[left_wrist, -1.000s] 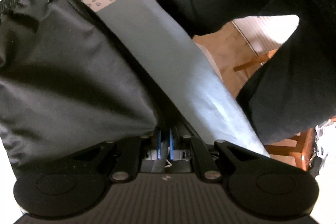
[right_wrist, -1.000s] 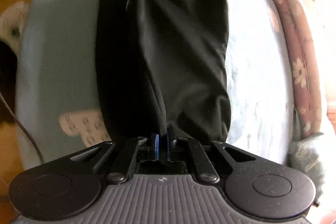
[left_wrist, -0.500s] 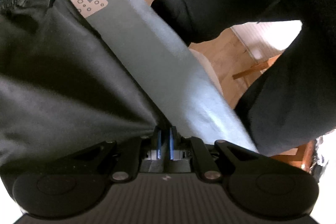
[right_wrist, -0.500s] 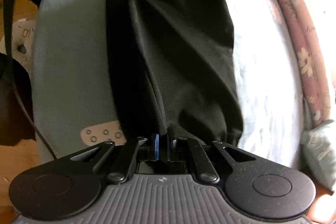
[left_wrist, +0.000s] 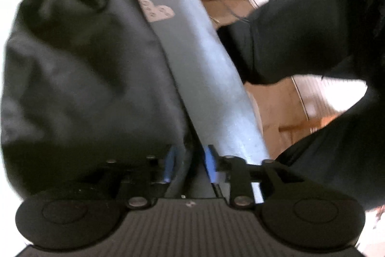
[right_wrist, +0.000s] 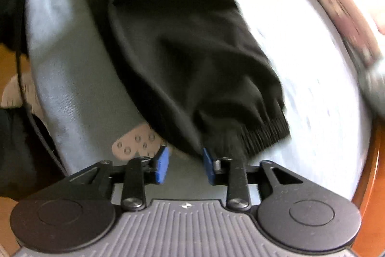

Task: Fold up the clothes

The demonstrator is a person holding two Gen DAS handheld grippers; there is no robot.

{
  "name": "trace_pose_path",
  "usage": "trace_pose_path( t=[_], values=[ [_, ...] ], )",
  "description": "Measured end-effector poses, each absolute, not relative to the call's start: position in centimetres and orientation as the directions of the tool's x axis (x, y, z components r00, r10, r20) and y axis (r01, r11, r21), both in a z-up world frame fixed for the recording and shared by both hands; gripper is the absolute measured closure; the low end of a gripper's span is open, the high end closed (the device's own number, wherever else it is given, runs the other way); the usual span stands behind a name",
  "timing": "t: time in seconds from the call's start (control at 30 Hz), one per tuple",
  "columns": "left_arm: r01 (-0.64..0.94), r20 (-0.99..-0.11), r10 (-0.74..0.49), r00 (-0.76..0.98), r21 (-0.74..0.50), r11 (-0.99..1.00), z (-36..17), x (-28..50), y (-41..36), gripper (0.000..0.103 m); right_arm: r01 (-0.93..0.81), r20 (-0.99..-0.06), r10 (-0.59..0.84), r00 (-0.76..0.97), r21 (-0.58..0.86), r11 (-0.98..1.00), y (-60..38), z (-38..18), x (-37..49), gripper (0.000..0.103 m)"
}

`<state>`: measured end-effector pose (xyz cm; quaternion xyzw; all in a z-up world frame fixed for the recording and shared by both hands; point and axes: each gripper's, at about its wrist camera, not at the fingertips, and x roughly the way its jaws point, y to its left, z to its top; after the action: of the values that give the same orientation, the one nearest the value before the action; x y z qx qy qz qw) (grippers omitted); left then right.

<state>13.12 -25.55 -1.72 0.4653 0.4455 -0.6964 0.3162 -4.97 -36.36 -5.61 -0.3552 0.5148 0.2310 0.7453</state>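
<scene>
Black garment point(right_wrist: 192, 59) and bedsheet point(right_wrist: 72, 88) show no legible writing.

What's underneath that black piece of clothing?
The black garment lies on a pale blue sheet, which shows on both sides of it. A pinkish heart-shaped patch pokes out at one edge. Whatever else lies beneath is covered.

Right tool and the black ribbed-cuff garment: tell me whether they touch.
Cannot tell. The right wrist view shows the right tool just opened, garment edge blurred beside one blue pad.
</scene>
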Motion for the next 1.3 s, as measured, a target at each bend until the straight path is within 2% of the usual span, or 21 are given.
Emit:
trace_pose_path(
  t=[0.1,0.2,0.27,0.37,0.47,0.63,0.77,0.9,1.03,1.2,1.3],
  values=[
    [0.898,-0.938,-0.087,-0.334,-0.289,-0.333,0.3,14.7,-25.3,0.072,-0.588,-0.947,-0.087,0.308,-0.262,0.765,-38.9,-5.2,-4.8,0.057],
    [0.947,-0.94,-0.195,-0.28,-0.237,-0.215,0.9,16.8,-26.3,0.071,-0.333,-0.947,-0.103,0.304,-0.206,0.92,-41.7,-3.9,-2.7,0.06],
    [0.967,-0.936,-0.249,-0.249,-0.224,-0.122,0.2,17.9,-27.3,0.071,-0.179,-0.933,-0.022,0.36,-0.092,0.98,-43.2,-2.7,-1.1,0.074],
    [0.979,-0.934,-0.3,-0.193,-0.202,-0.001,-1.5,18.7,-28.3,0.071,-0.006,-0.877,0.111,0.468,0.122,0.992,-44.4,-1.5,1.3,0.078],
    [0.987,-0.951,-0.282,-0.125,-0.149,0.065,-3.5,18.8,-28.7,0.071,-0.017,-0.855,0.172,0.489,0.187,0.982,-42.6,-3.6,3.3,0.079],
    [0.987,-0.973,-0.227,-0.038,-0.073,0.144,-5.0,20.8,-27.3,0.069,-0.081,-0.902,0.133,0.41,0.109,0.991,-39.2,-5.7,3.3,0.08],
    [0.973,-0.969,-0.239,-0.059,-0.109,0.202,-4.9,22.2,-26.2,0.067,-0.097,-0.921,0.077,0.383,0.043,0.994,-39.8,-7.0,1.7,0.088],
    [0.978,-0.973,-0.231,-0.022,-0.069,0.195,-3.7,21.1,-26.5,0.068,-0.116,-0.926,0.049,0.373,0.006,0.993,-39.0,-6.9,2.5,0.087],
    [0.987,-0.956,-0.288,-0.054,-0.096,0.132,-2.2,18.7,-26.9,0.062,-0.134,-0.893,0.088,0.442,0.031,0.99,-38.0,-4.9,3.3,0.084],
    [0.981,-0.949,-0.302,-0.085,-0.133,0.142,-3.4,16.9,-27.3,0.061,-0.149,-0.85,0.143,0.508,0.077,0.986,-36.6,-4.4,5.9,0.084],
    [0.976,-0.953,-0.294,-0.073,-0.128,0.176,-4.5,16.6,-27.1,0.061,-0.128,-0.848,0.117,0.517,0.058,0.99,-36.6,-6.0,7.7,0.084]
  ],
)
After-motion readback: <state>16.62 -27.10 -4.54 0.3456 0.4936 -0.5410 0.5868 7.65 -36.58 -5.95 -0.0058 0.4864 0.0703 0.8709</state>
